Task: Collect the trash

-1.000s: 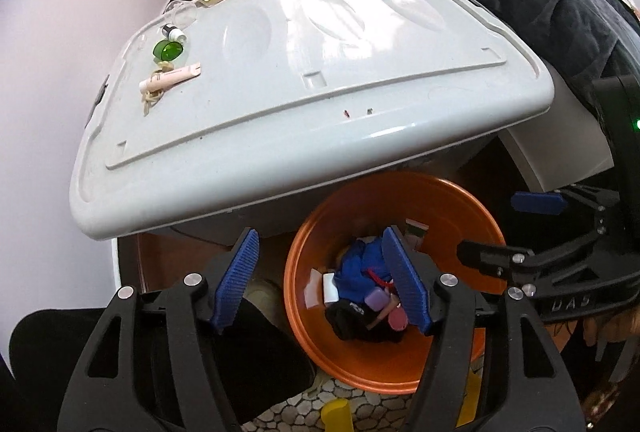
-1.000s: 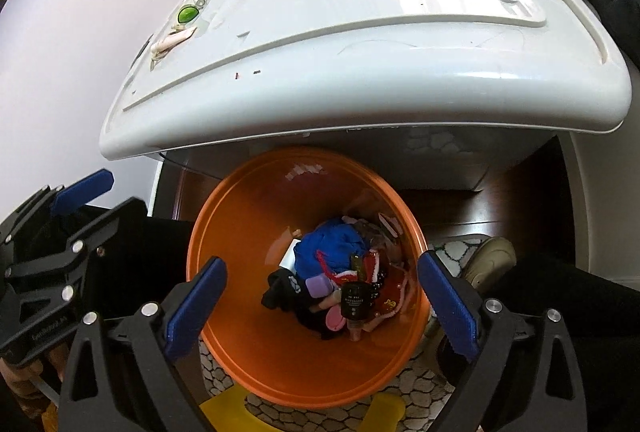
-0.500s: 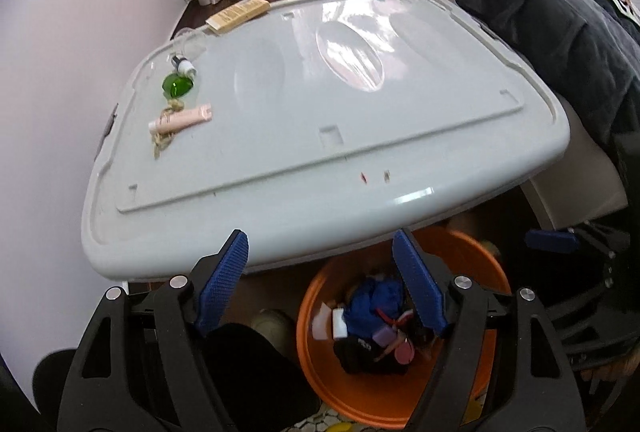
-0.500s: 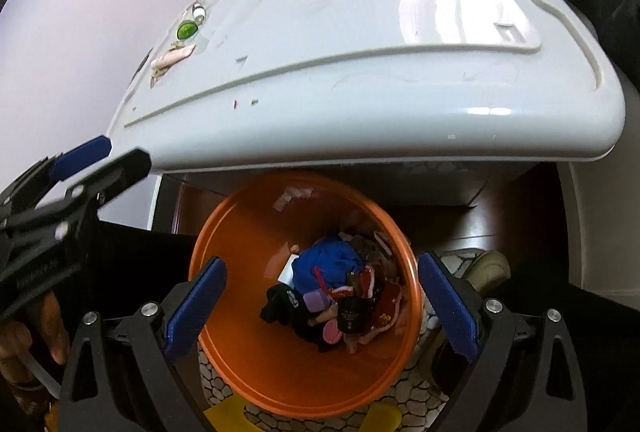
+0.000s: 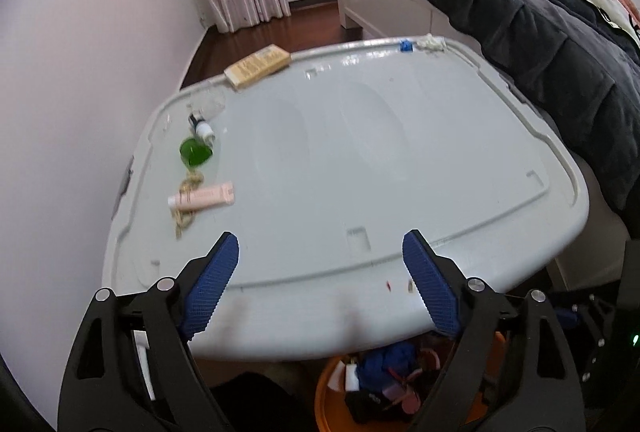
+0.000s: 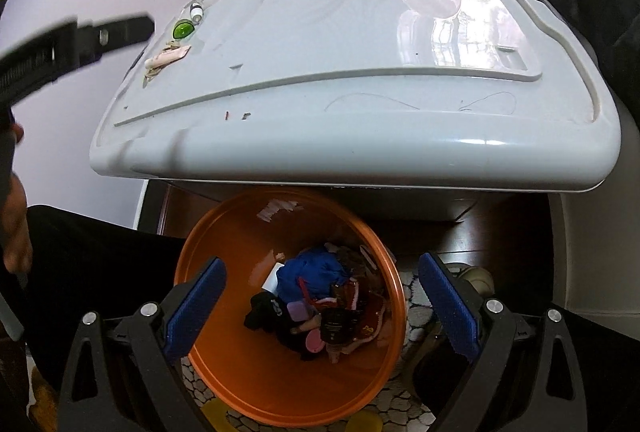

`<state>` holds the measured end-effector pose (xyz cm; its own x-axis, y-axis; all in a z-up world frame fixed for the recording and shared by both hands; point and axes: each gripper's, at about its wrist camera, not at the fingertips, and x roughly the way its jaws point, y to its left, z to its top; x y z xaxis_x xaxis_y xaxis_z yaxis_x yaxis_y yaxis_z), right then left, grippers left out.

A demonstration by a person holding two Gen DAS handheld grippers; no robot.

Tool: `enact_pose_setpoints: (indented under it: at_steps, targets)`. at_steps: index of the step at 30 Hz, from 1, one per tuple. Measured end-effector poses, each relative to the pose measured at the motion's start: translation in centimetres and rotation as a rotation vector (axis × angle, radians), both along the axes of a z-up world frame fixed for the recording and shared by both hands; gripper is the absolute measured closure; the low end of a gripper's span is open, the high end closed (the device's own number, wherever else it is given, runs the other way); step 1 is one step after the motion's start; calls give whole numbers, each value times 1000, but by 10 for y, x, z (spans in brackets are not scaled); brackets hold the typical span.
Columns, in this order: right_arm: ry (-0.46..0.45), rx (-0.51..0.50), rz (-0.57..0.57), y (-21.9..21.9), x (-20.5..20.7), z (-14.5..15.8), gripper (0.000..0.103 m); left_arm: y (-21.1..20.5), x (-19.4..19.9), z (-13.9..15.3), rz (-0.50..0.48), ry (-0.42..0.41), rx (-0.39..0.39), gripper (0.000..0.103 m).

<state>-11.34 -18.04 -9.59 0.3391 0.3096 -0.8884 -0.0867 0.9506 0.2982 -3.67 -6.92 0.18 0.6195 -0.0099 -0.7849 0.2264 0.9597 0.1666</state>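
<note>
Pale grey plastic tabotop surface: the tabletop [image 5: 360, 160] carries, along its left edge, a pink tube [image 5: 202, 197], a green round item [image 5: 195, 153], a small white-capped bottle [image 5: 202, 126] and a tan flat box [image 5: 258, 66]. Left gripper [image 5: 320, 264], jaws wide apart and empty, hovers above the near edge of the tabletop. Right gripper [image 6: 320, 292], likewise spread wide and empty, sits above the orange bin [image 6: 240, 384], which stands on the floor just below the tabletop's near edge and holds mixed trash [image 6: 320, 304]. A dark quilt [image 5: 540, 44] lies on the bed to the right.
</note>
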Motion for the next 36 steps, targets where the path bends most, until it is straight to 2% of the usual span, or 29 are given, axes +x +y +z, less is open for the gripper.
enact_pose_setpoints:
  at_steps: [10,15,17,23,32,36]
  targets:
    - [-12,-20,16,4,4,1,8,-9,25,10,-1,-63,32,20]
    - [-30,-26,13,3,8,8,7,-6,44,24,22,-102,-22,20]
    - [-34,-39,15,3,9,8,7,-5,52,32,35,-130,-46,11]
    - [-15,-72,37,9,11,0,7,-1,70,47,54,-185,-84,10]
    - [-11,-104,74,18,12,-6,7,10,79,46,88,-178,-111,11]
    - [-7,-122,97,23,10,-10,7,11,80,49,105,-211,-73,10]
